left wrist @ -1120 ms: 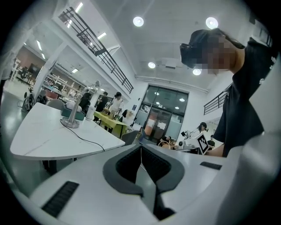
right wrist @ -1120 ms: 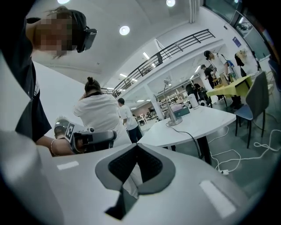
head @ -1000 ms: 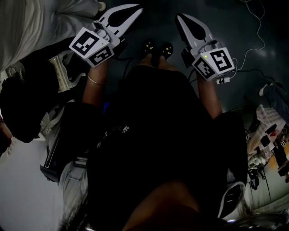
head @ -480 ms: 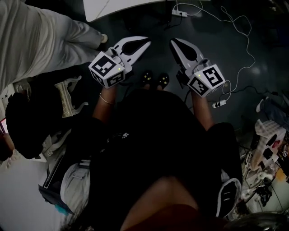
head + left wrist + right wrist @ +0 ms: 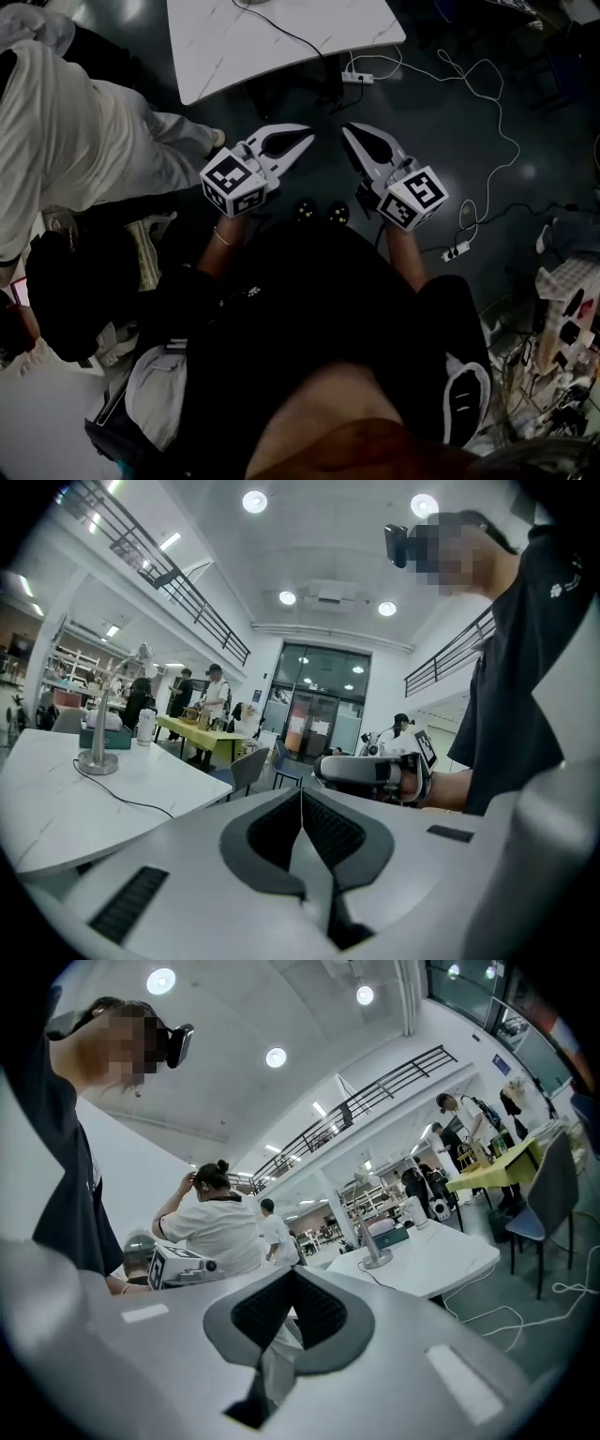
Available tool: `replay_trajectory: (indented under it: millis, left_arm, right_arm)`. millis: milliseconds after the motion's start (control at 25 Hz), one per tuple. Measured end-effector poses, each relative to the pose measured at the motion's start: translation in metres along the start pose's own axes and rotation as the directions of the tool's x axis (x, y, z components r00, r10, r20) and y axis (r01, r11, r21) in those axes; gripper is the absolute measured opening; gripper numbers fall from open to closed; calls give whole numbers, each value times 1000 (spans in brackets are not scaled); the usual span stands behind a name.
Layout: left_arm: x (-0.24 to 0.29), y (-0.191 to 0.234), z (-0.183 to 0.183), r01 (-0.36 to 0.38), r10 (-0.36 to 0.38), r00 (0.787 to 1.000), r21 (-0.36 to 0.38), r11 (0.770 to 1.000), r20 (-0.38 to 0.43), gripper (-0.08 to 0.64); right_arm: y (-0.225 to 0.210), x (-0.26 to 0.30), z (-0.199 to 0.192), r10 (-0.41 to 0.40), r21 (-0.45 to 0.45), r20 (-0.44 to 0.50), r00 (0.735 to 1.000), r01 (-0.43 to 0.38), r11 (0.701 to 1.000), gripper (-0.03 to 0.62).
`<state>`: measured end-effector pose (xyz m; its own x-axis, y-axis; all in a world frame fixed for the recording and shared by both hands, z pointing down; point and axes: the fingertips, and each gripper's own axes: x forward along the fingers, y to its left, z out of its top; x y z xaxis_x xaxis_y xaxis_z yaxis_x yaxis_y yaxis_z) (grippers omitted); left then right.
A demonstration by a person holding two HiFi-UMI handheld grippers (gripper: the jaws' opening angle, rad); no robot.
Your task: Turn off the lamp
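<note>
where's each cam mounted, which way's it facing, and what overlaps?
Head view: on the person's head, facing steeply down; shows their dark torso, forearms, left gripper and right gripper, white table ahead.
Left gripper view: on the left gripper, looking along its shut fingers toward the table and lamp; right gripper and torso at right.
Right gripper view: on the right gripper, along its shut fingers toward the table; left gripper and torso at left.
Shared: both gripper views show the lamp on the table.
</note>
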<state>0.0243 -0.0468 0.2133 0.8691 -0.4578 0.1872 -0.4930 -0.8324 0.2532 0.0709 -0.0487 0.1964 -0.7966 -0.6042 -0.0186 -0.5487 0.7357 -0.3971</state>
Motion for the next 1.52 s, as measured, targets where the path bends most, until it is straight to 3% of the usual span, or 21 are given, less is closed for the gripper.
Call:
replay_trajectory:
  millis: [400, 560, 880, 1520]
  left_arm:
    - [18, -7, -4, 59, -58, 998, 38, 998, -33, 11]
    - [25, -7, 3, 68, -68, 998, 37, 997, -8, 11]
    - [30, -2, 1, 61, -61, 998, 42, 997, -7, 11]
    - [9, 12, -5, 25, -25, 1000, 3, 1000, 15, 11]
  right_arm:
    - [-7, -3, 3, -16, -35, -6, 1000, 16, 999, 2]
    - [-8, -1, 10, 3, -50, -8, 1000, -3, 999, 2]
    - [9, 3, 12, 129, -96, -25, 991, -131, 987, 2]
    - [4, 24, 4, 94, -38, -37, 995, -95, 995, 0]
